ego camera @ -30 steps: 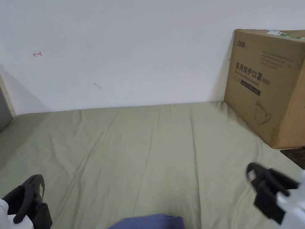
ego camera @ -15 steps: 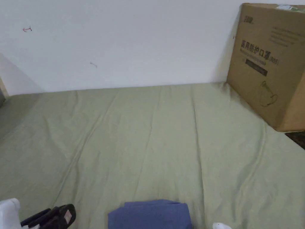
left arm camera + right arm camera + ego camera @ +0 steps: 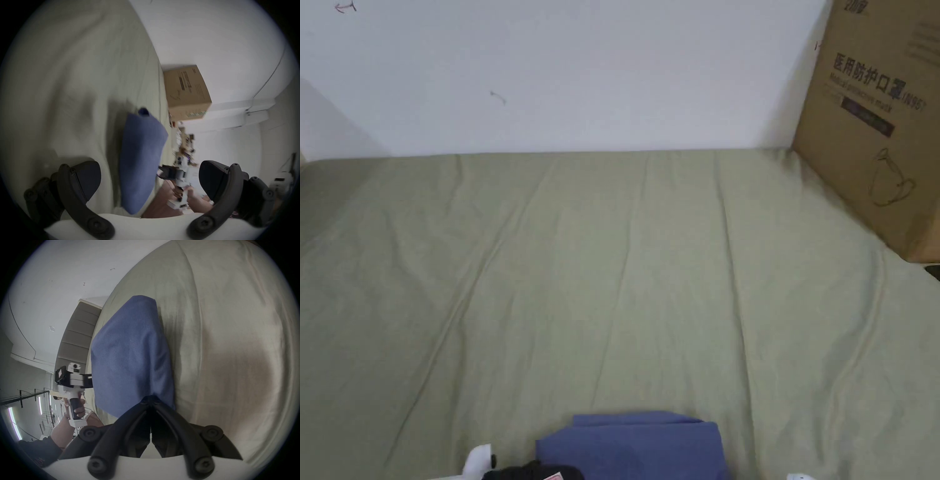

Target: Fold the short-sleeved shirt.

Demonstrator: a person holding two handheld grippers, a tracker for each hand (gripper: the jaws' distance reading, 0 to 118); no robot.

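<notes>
With the shirt (image 3: 131,353) folded compact on the bed (image 3: 650,262), right fingers (image 3: 150,400) pinch its near edge, left fingers (image 3: 149,177) gape wide beside it; judged next: release.

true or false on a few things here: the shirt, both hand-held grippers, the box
1. The blue shirt lies in a compact folded bundle on the green sheet. True.
2. The left hand-held gripper is clamped on the shirt. False: its jaws stand wide apart, holding nothing.
3. The right hand-held gripper is shut on the shirt's edge. True.
4. The cardboard box sits on top of the shirt. False: it stands apart, by the wall.
</notes>
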